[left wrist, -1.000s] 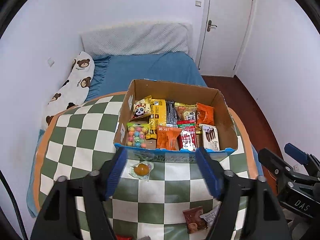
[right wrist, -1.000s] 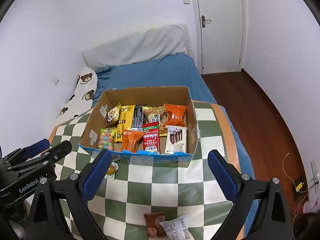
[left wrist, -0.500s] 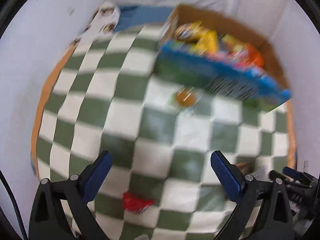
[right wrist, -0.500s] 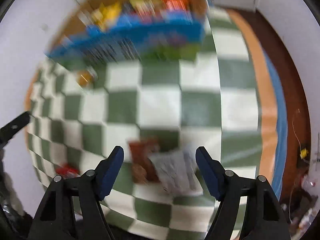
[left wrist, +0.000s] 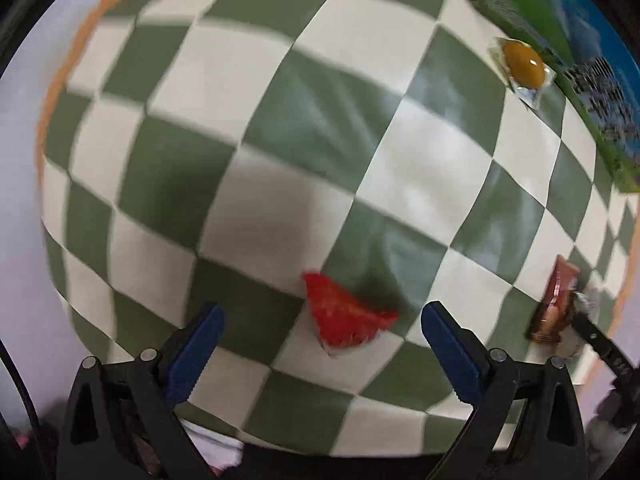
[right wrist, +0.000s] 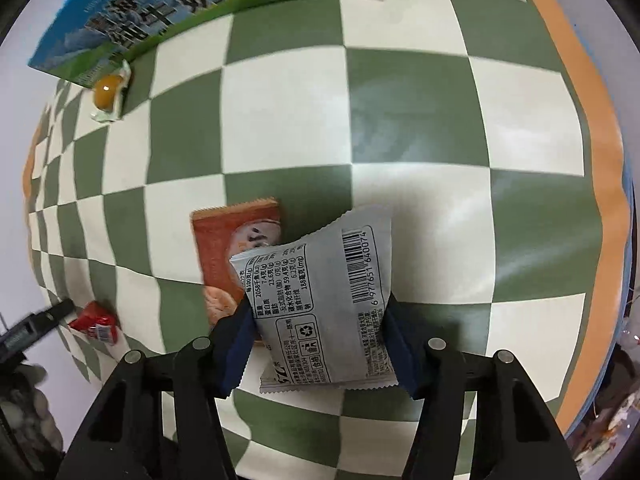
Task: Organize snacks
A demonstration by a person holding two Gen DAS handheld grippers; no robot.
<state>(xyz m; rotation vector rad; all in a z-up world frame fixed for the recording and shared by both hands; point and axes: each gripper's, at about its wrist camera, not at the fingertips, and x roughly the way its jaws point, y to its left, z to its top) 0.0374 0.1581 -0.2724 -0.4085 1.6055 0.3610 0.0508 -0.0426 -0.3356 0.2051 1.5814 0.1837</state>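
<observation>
Progress is partial: four loose snacks lie on the checked cloth [right wrist: 400, 92] outside the box [right wrist: 168, 12], the right gripper [right wrist: 318, 342] closing on the grey packet [right wrist: 320, 300] overlapping the brown packet [right wrist: 228, 248], the left gripper [left wrist: 322, 334] spread above the near red packet [left wrist: 344, 316], the far jelly cup [left wrist: 522, 66] untouched.

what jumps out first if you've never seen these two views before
The grey snack packet with its barcode sits between the right gripper's closing blue pads, overlapping a brown biscuit packet on the green-and-white checkered cloth. In the left wrist view, a red wrapper lies just ahead of the open left gripper.
</observation>
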